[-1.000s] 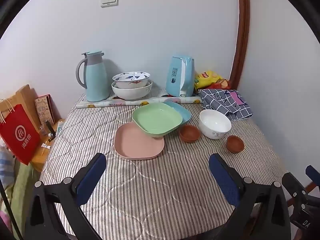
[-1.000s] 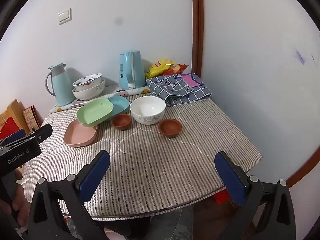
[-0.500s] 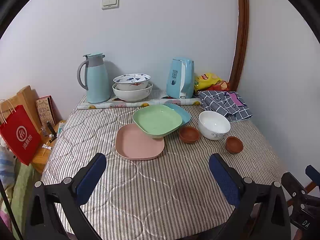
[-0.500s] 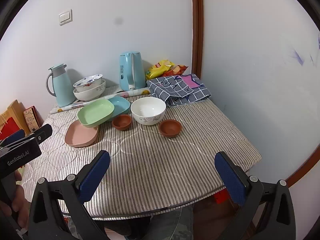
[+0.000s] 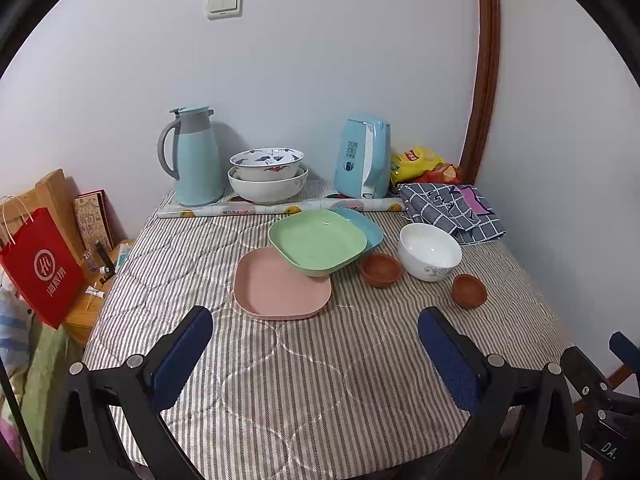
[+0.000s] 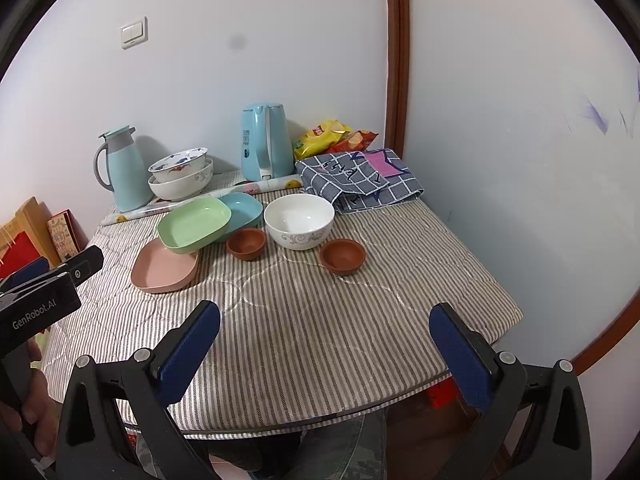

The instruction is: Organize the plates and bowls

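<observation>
We held both grippers, left point(image 5: 316, 354) and right point(image 6: 325, 346), low at six o'clock over the striped tabletop point(image 5: 280, 380), jaws wide open and empty. Toward twelve lay the pink plate point(image 5: 280, 286), with the green plate point(image 5: 318, 242) tilted across it and the blue plate point(image 5: 362, 226). At one o'clock sat two brown bowls point(image 5: 381, 269) and the white bowl point(image 5: 429, 251). Nothing looked sorted; we judged the next move was reaching forward for the green plate.
</observation>
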### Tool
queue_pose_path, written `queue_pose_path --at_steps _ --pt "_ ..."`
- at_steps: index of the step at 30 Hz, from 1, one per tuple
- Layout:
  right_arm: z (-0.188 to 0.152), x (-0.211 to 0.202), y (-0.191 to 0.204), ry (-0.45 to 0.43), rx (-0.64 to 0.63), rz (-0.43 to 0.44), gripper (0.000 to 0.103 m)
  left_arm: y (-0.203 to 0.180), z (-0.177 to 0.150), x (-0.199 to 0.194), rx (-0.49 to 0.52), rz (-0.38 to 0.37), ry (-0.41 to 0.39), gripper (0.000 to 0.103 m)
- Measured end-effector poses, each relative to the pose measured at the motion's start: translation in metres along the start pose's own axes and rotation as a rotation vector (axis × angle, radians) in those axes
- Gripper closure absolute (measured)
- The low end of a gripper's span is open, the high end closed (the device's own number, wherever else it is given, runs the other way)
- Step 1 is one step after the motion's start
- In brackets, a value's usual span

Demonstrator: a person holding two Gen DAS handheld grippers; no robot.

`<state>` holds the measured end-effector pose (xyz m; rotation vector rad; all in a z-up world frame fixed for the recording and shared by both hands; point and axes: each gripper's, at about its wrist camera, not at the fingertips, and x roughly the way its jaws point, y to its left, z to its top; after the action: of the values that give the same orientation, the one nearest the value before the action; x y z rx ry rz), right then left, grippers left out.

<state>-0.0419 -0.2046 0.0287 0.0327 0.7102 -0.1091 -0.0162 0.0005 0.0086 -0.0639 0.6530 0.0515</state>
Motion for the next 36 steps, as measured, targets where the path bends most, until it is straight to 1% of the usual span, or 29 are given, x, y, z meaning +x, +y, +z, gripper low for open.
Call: queue_pose_path --at_steps 36 --pt "0.0008 -0.0009 0.0043 -0.005 -0.005 0.0 0.0 0.0051 0.0003 -0.0028 -0.003 0.007 -0.002 0.0"
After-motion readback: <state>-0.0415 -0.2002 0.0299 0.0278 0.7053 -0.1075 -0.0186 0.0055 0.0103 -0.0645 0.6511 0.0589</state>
